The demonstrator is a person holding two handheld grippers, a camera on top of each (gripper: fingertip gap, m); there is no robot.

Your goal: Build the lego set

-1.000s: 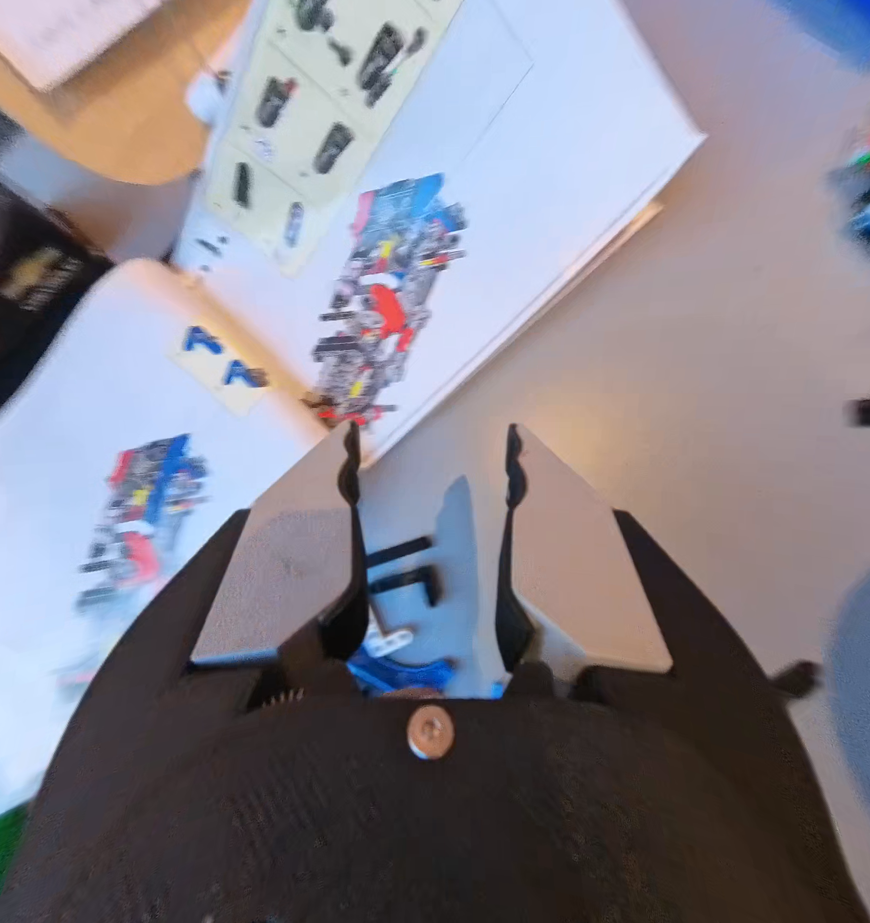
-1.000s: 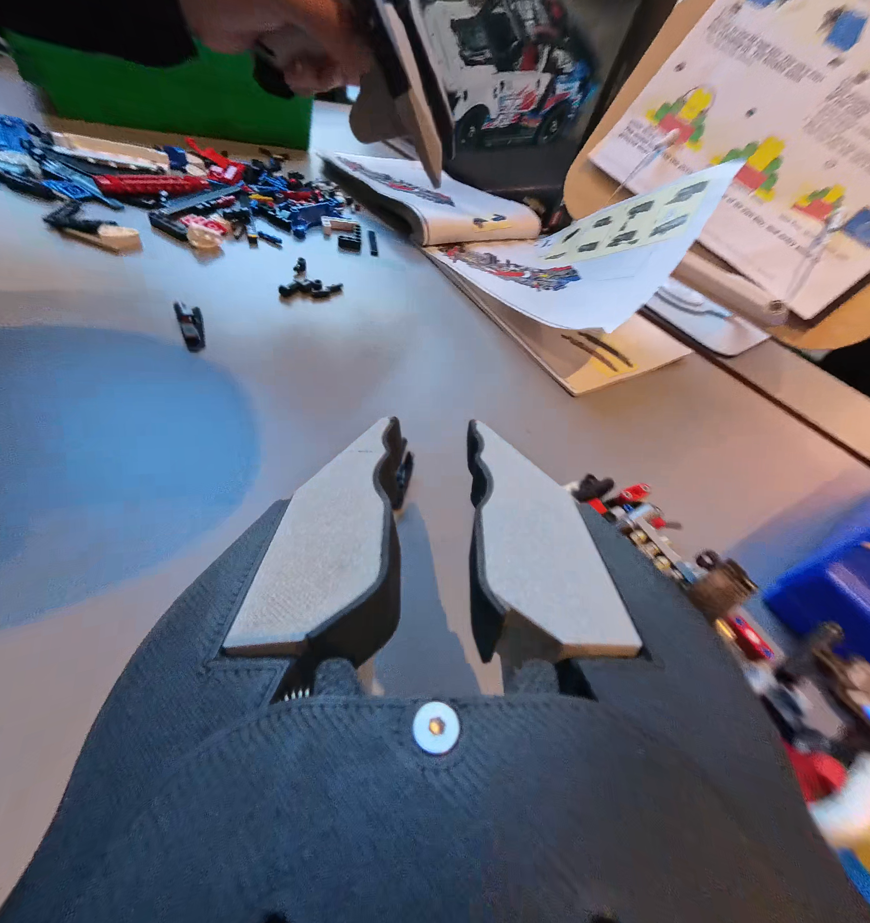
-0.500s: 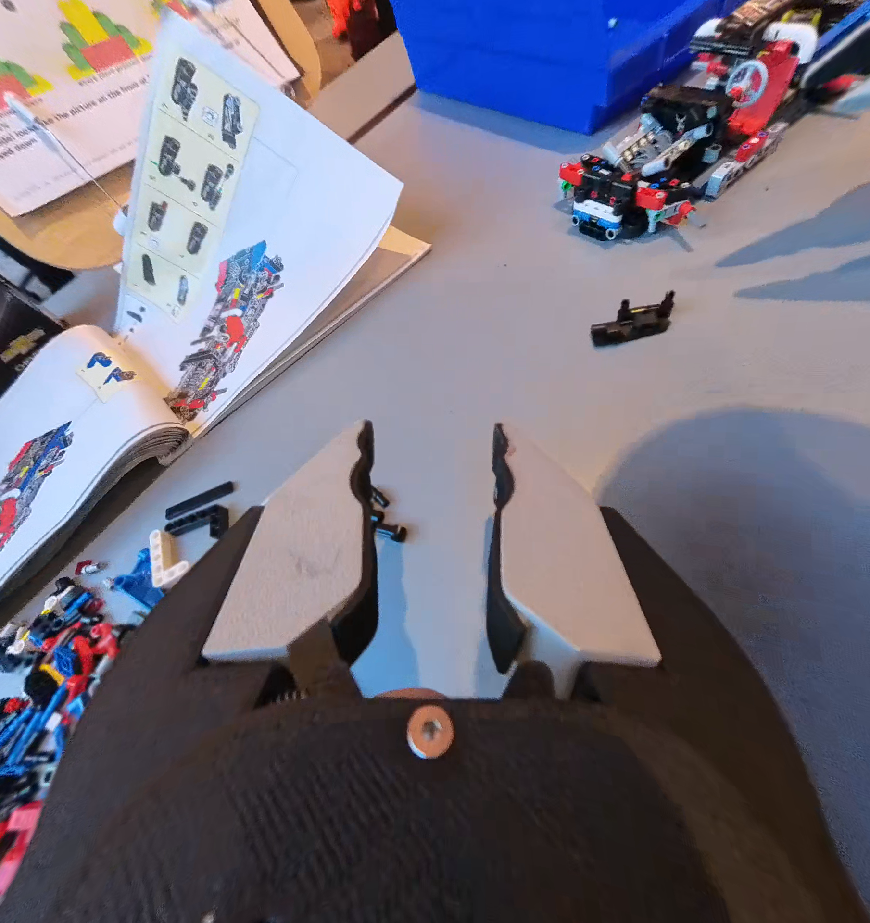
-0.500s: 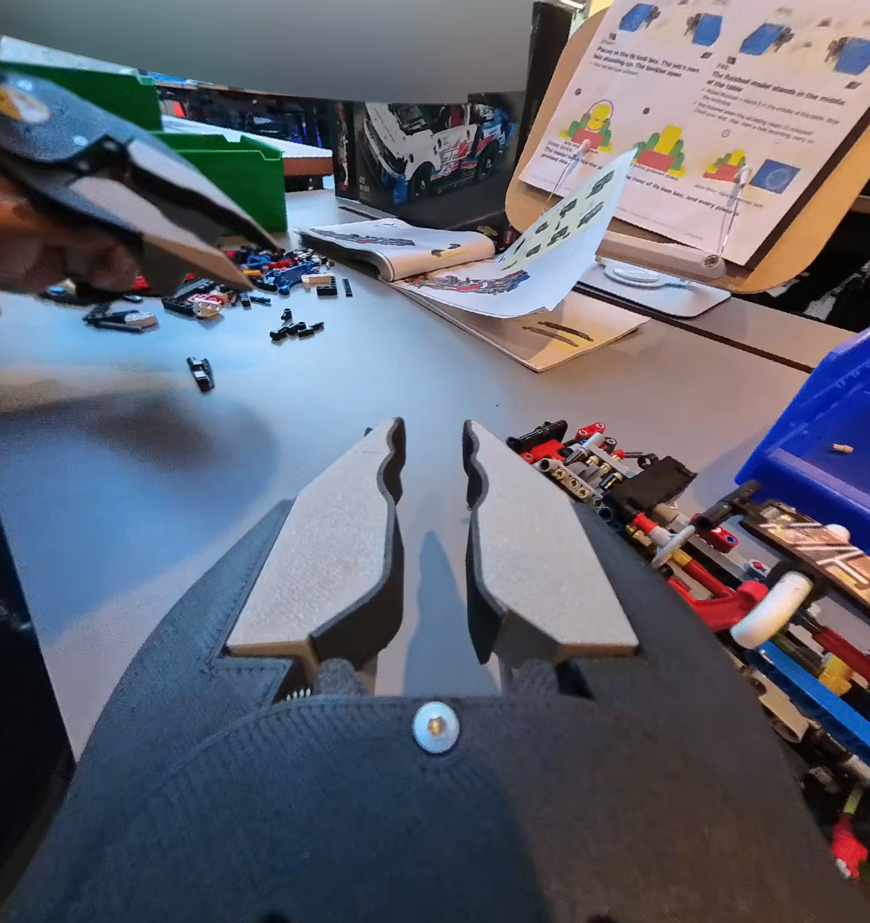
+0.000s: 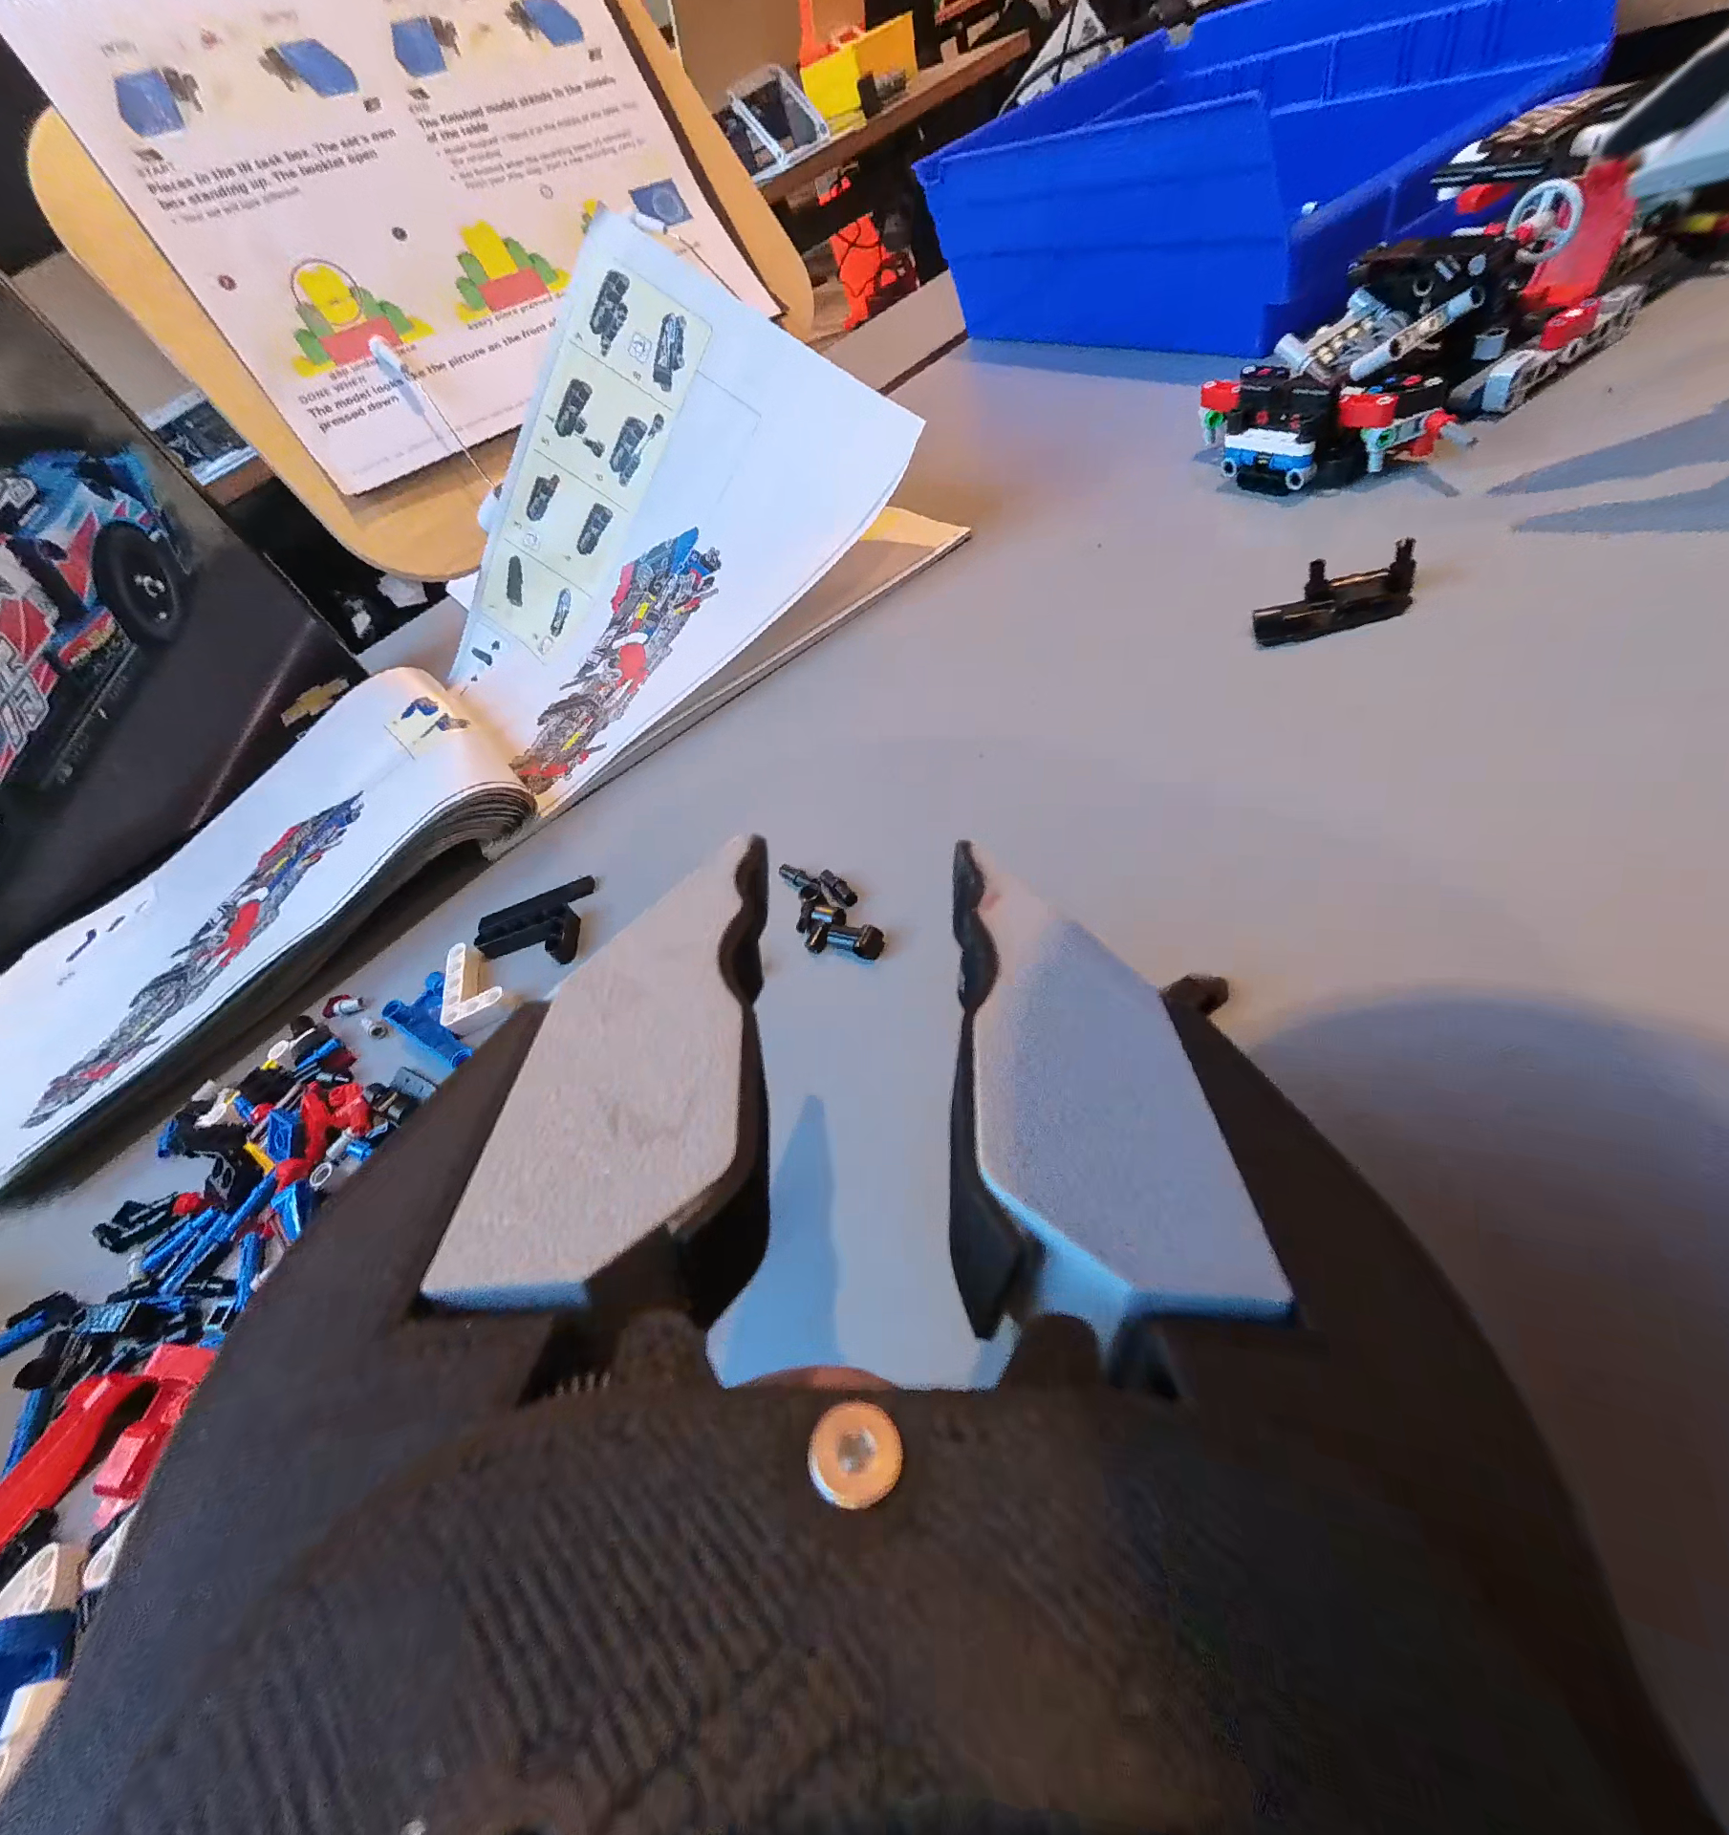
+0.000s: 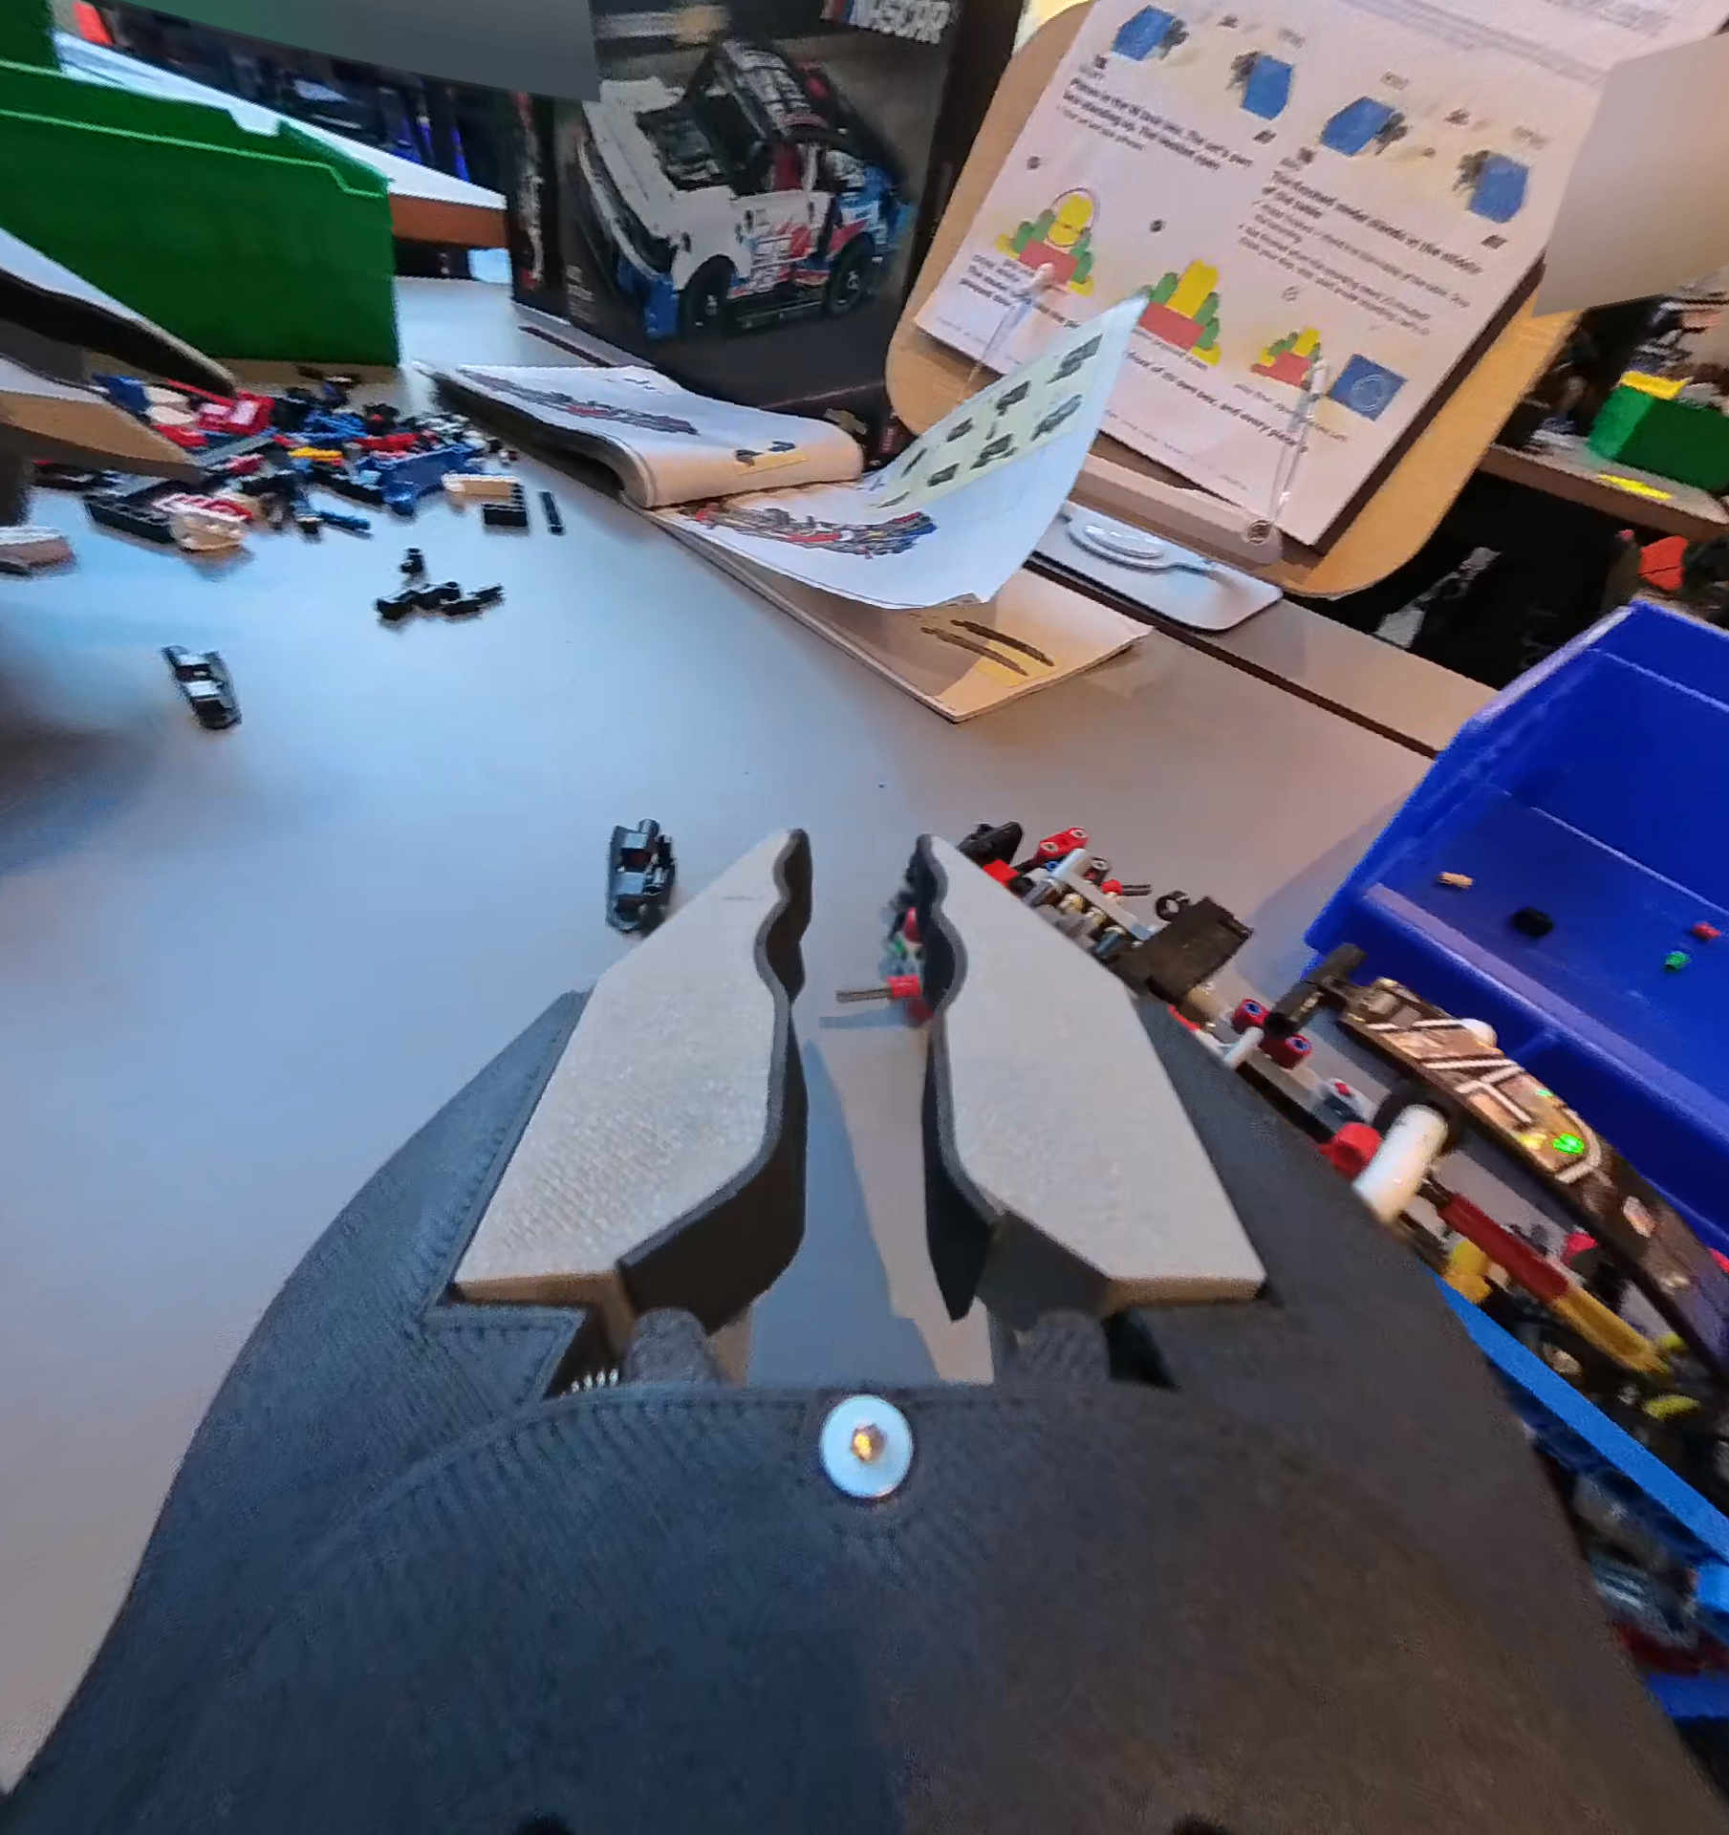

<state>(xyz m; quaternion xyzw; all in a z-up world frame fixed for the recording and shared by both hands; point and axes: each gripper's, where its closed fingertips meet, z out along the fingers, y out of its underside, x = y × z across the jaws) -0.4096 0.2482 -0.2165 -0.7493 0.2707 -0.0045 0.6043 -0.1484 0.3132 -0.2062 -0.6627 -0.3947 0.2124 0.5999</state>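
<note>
**Left wrist view: spread fingers above loose pins**

The left gripper is shown empty, fingers spread, over small black pins on the table. An open instruction booklet and a parts pile lie to the left. The partly built car lies far right beside a blue bin, long axis running toward the right edge. The right gripper is seen with a narrower gap, empty, just beside the car's front.
</note>
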